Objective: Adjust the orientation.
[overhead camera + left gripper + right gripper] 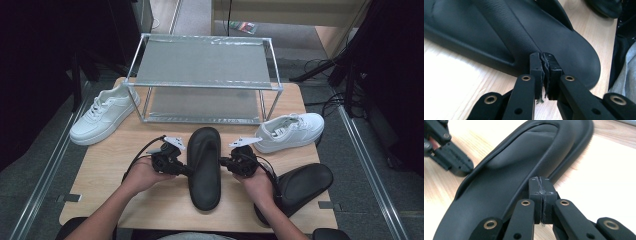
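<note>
Meanwhile, both tongs, left (189, 171) and right (222, 162), press closed, empty tips against a black slipper (204, 167) mid-counter (105, 170).

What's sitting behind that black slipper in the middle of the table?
Behind the black slipper stands a metal-framed two-shelf rack. Both shelves look bare; the tabletop beneath its lower shelf is covered, so it cannot be seen.

In the left tool view the black slipper (506, 32) runs off the top and left edges, so its toe end is not visible. In the right tool view the same slipper is cut by the bottom edge. In the high view the second slipper (305, 182) is partly hidden behind the right hand (260, 185); the person's forearms leave the bottom edge.
</note>
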